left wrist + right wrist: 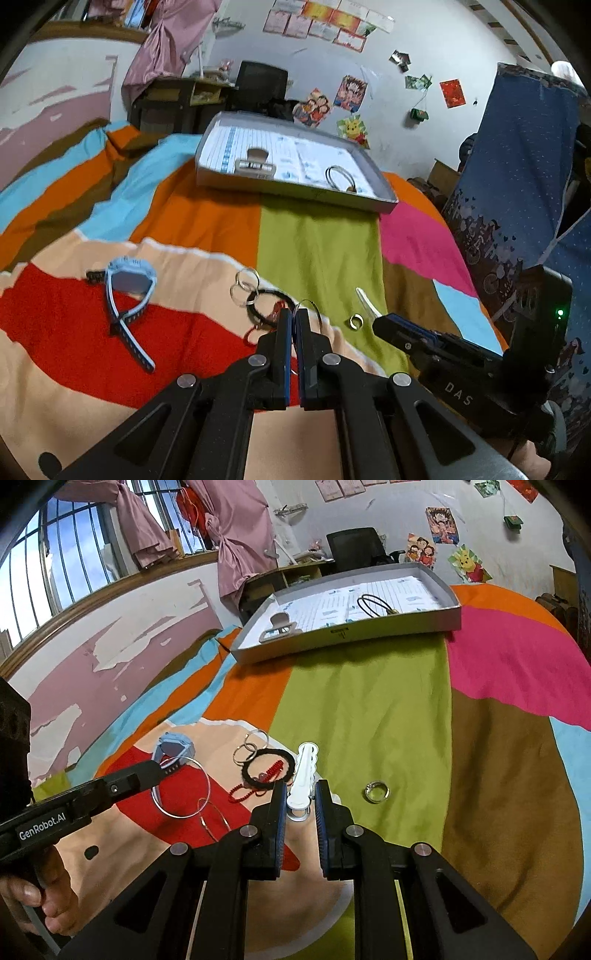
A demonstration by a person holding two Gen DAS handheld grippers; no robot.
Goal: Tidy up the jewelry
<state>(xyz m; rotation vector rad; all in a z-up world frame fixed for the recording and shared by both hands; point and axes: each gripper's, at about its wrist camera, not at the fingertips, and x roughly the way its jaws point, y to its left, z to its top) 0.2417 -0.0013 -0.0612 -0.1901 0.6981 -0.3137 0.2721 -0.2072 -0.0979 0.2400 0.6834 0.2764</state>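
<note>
My left gripper [294, 314] is shut on a thin silver bangle [181, 788] and holds it just above the bedspread; its rim also shows in the left wrist view [314, 308]. My right gripper [300, 786] is shut on a white hair clip [303, 775]. A grey tray [295, 188] at the far side holds a beige hair claw [255, 162] and a black hair tie [341, 177]. On the bedspread lie a blue watch [129, 295], linked silver rings [243, 286], a black hair tie [267, 768], a red bead chain [255, 784] and a silver ring [376, 791].
The bed is covered by a multicoloured bedspread [369, 709]. A blue patterned cloth [517, 184] hangs at the right. A desk and black chair [262, 83] stand behind the tray by the wall.
</note>
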